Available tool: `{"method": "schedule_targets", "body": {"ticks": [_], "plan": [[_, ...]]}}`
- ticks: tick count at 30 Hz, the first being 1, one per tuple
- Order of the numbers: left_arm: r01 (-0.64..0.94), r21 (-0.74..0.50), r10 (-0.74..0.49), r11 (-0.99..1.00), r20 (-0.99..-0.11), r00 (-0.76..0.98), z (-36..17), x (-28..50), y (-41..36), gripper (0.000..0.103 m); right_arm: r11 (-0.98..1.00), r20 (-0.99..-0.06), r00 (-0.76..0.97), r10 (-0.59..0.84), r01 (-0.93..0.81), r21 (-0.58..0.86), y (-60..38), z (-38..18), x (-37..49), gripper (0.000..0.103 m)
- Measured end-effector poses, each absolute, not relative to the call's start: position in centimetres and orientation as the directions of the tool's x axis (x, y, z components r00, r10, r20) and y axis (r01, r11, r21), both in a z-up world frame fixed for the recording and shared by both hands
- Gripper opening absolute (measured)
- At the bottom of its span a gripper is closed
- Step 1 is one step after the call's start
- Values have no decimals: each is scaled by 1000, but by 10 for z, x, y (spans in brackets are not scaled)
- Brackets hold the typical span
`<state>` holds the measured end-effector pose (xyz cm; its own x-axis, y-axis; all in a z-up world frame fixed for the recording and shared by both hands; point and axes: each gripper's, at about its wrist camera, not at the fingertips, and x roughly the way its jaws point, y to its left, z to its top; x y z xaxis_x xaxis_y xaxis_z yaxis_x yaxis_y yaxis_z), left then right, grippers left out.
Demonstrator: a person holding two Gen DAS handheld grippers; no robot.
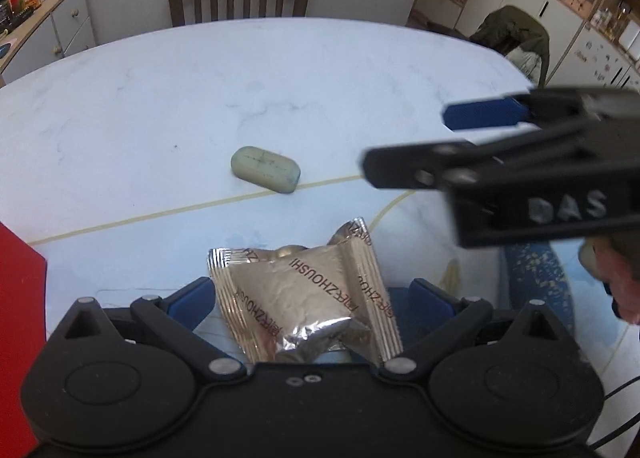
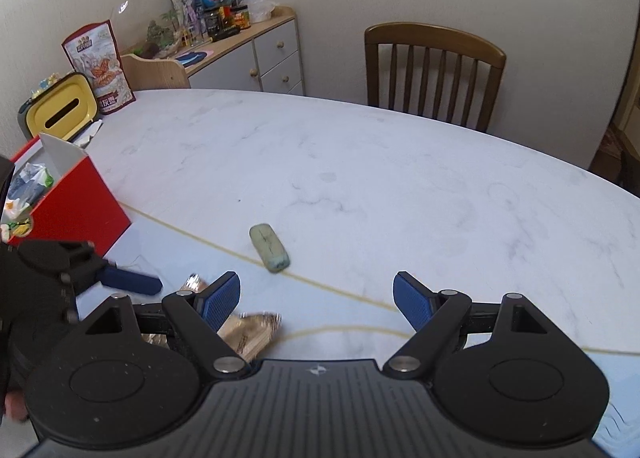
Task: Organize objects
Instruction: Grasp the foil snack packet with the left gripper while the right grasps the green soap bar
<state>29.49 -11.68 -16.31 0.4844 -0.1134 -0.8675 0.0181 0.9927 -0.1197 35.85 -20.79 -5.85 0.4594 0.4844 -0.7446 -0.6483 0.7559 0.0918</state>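
I am looking down on a white marbled tabletop [image 2: 360, 162] through both wrist cameras. My left claw [image 1: 310, 298] is standing wide, and a silver foil packet [image 1: 304, 294] is lying between its blue pads [image 1: 188, 302] at the bottom centre of the left view; I cannot tell whether the pads are touching the foil, but they are not visibly pressing it. My right claw [image 2: 316, 298] is spreading wide too, with nothing between its pads and only bare tabletop showing in the gap. In the left view that same right claw [image 1: 404, 142] is reaching in from the right edge, blurred, above the packet. In the right view the foil packet [image 2: 252, 332] is peeking out at lower left, partly behind the claw's left finger. A grey-green oblong block [image 1: 265, 169] is lying in mid-frame, touching a thin yellow line [image 1: 160, 214] on the tabletop. A red box [image 2: 76, 206] is sitting open at the left edge of the right view, with packets inside. A wooden chair [image 2: 434, 70] is standing beyond the tabletop's far edge.
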Motion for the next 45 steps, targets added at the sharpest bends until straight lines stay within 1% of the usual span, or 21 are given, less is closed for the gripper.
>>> {"method": "schedule_targets", "body": {"ticks": [5, 15, 18, 22, 24, 25, 27, 31, 33, 34, 36, 37, 39, 42, 45], "plan": [[-20, -132, -107, 991, -877, 469, -175, 299, -114, 102, 739, -760, 436, 482, -668, 85, -187, -75, 374, 84], [-29, -139, -110, 990, -875, 471, -189, 297, -113, 102, 713, -792, 403, 459, -699, 58, -154, -105, 393, 84], [-15, -117, -96, 993, -873, 478, -192, 295, -116, 100, 704, -797, 396, 457, -709, 51, -146, -111, 396, 83], [-5, -94, -79, 996, -867, 491, -195, 292, -119, 97, 692, -808, 401, 432, -722, 12, -133, -119, 395, 80], [-3, -93, -79, 996, -864, 497, -195, 291, -120, 94, 685, -811, 389, 437, -729, 20, -129, -121, 395, 74], [-2, -89, -77, 996, -863, 500, -195, 291, -119, 91, 685, -811, 390, 435, -729, 17, -128, -122, 396, 73], [4, -74, -65, 997, -859, 508, -196, 289, -121, 85, 681, -813, 389, 433, -732, 12, -125, -123, 396, 63], [6, -48, -44, 999, -857, 513, -197, 287, -123, 75, 681, -810, 395, 434, -732, 8, -123, -123, 396, 60], [9, -43, -42, 999, -856, 515, -198, 287, -123, 72, 680, -808, 397, 436, -733, 6, -122, -122, 394, 51], [8, -46, -43, 999, -856, 515, -198, 286, -122, 70, 680, -807, 398, 436, -734, 6, -121, -122, 393, 49], [10, -47, -45, 999, -855, 517, -199, 286, -122, 67, 677, -806, 397, 439, -736, 7, -121, -122, 392, 42], [13, -44, -44, 999, -855, 517, -199, 285, -122, 65, 675, -806, 396, 440, -738, 7, -120, -121, 391, 40], [13, -40, -41, 999, -855, 518, -200, 284, -122, 63, 671, -806, 393, 443, -741, 7, -119, -121, 389, 33], [9, -45, -44, 999, -853, 520, -202, 283, -121, 61, 669, -808, 394, 438, -743, 1, -118, -120, 387, 26], [8, -53, -50, 999, -852, 522, -202, 281, -119, 59, 671, -811, 387, 439, -742, 9, -121, -118, 385, 24]]}}
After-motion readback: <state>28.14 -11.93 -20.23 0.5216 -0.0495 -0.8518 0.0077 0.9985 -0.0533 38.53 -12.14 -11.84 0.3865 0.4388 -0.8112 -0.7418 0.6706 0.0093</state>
